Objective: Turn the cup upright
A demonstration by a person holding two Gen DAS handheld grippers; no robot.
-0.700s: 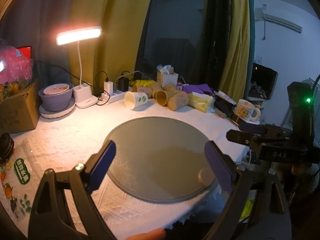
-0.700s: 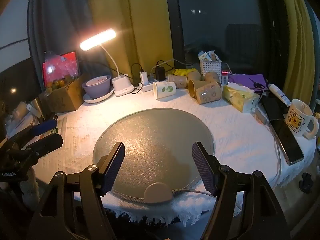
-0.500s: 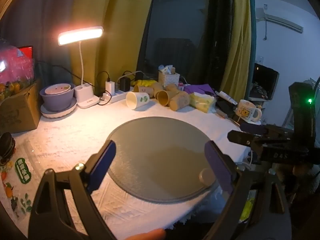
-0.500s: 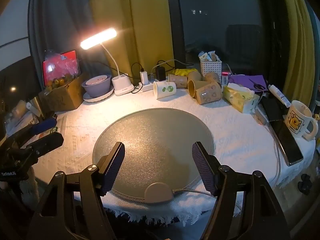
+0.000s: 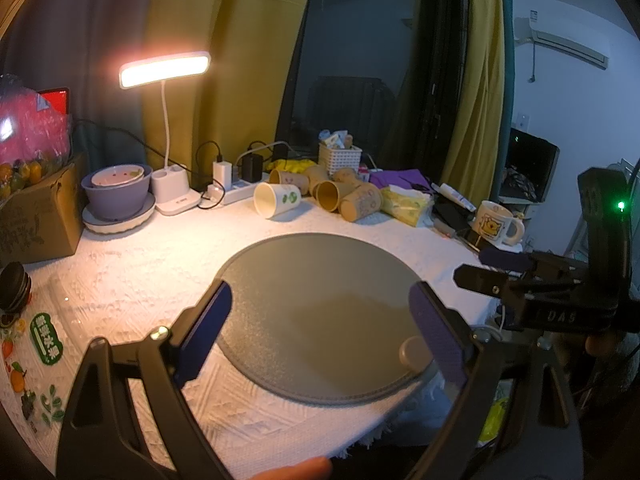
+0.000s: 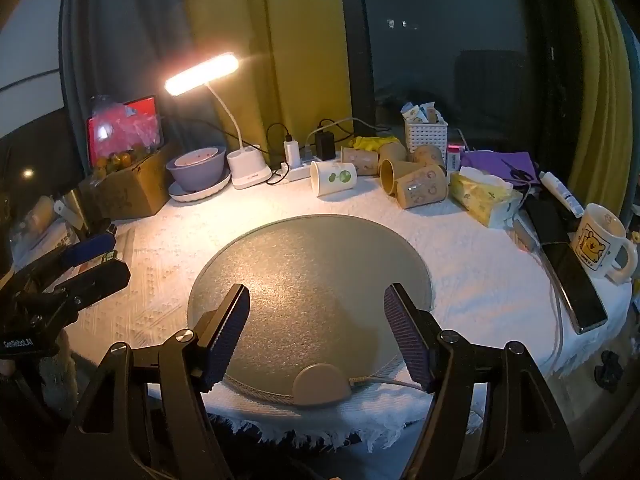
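1. The white cup (image 6: pixel 334 177) lies on its side at the far edge of the table (image 6: pixel 472 276), mouth facing left, just beside the brown cups (image 6: pixel 420 188).
2. I judge it light, thin paper that crushes easily; I'd pinch it gently across the wall near the rim.
3. My left gripper (image 5: pixel 320 334) and right gripper (image 6: pixel 316 336) both hang spread apart and empty over the round mat (image 6: pixel 312 264), well short of the cup.
4. The cup's base is hidden from both views.
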